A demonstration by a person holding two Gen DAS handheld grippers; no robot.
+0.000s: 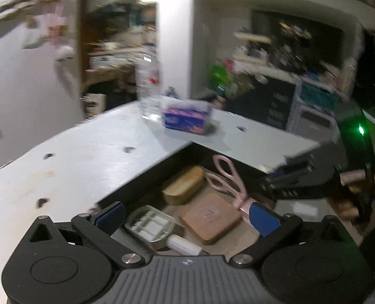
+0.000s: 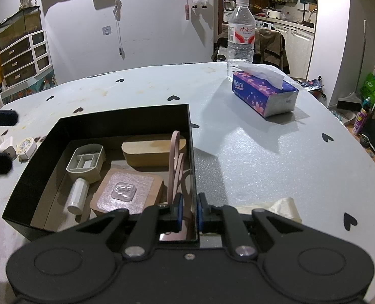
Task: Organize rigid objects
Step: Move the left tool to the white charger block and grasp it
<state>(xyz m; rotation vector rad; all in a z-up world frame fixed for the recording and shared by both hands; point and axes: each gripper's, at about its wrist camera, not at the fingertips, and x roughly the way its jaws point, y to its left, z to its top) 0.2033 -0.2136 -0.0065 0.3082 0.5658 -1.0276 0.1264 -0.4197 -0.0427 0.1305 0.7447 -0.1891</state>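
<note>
A black open box [image 2: 23,185] sits on the white table. It holds a grey scoop with a white handle [image 2: 86,162], a tan oblong block [image 2: 147,152], a tan square block with a clear hook pad [image 2: 126,190] and pink scissors [image 2: 176,157]. My right gripper [image 2: 188,210] is shut on the box's right wall, with the scissors just inside it. My left gripper [image 1: 187,217] is open and empty above the box; the same scoop [image 1: 149,224], square block [image 1: 210,216], oblong block [image 1: 183,186] and scissors [image 1: 229,177] lie beyond its fingers. The right gripper [image 1: 301,179] shows at the box's right side.
A purple tissue pack [image 2: 263,93] and a clear water bottle [image 2: 240,38] stand at the table's far side. A round tape-like item [image 2: 25,147] and a white hook [image 2: 0,143] lie left of the box. A crumpled cloth [image 2: 276,207] lies near my right gripper.
</note>
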